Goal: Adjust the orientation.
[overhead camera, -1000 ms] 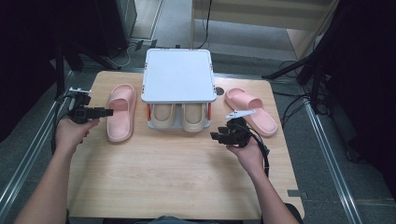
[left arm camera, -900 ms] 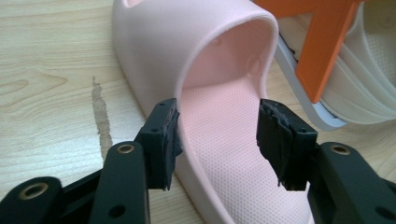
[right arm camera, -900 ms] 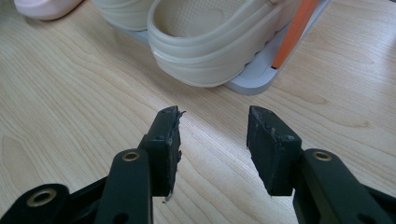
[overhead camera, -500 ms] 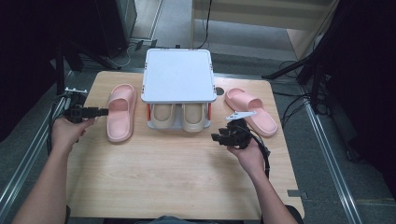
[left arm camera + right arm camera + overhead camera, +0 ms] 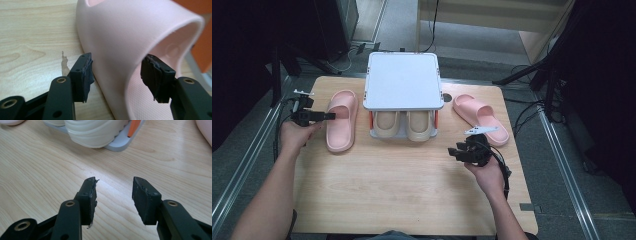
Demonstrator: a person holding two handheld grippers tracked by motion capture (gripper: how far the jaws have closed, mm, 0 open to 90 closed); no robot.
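A pink slipper (image 5: 341,122) lies left of the rack, its strap (image 5: 130,37) arching up. My left gripper (image 5: 330,116) reaches it from the left. Its jaws straddle the strap's side, one pad outside and the other pad (image 5: 155,75) inside the opening, clear of the wall. The left gripper (image 5: 117,68) has just been opening and stands open with the strap between the jaws. A second pink slipper (image 5: 479,117) lies right of the rack. My right gripper (image 5: 455,152) hovers open over bare wood in front of it, and nothing sits between the right gripper (image 5: 113,188) jaws.
A white-topped shoe rack (image 5: 402,80) with orange posts stands at the table's back middle. Two beige slippers (image 5: 387,125) (image 5: 419,125) sit on its lower shelf, one beige toe (image 5: 95,132) ahead of the right jaws. The wooden table (image 5: 402,195) runs toward me.
The left hand has sunk a little beside the pink slipper, which has stayed put. The right hand has shifted slightly to the right.
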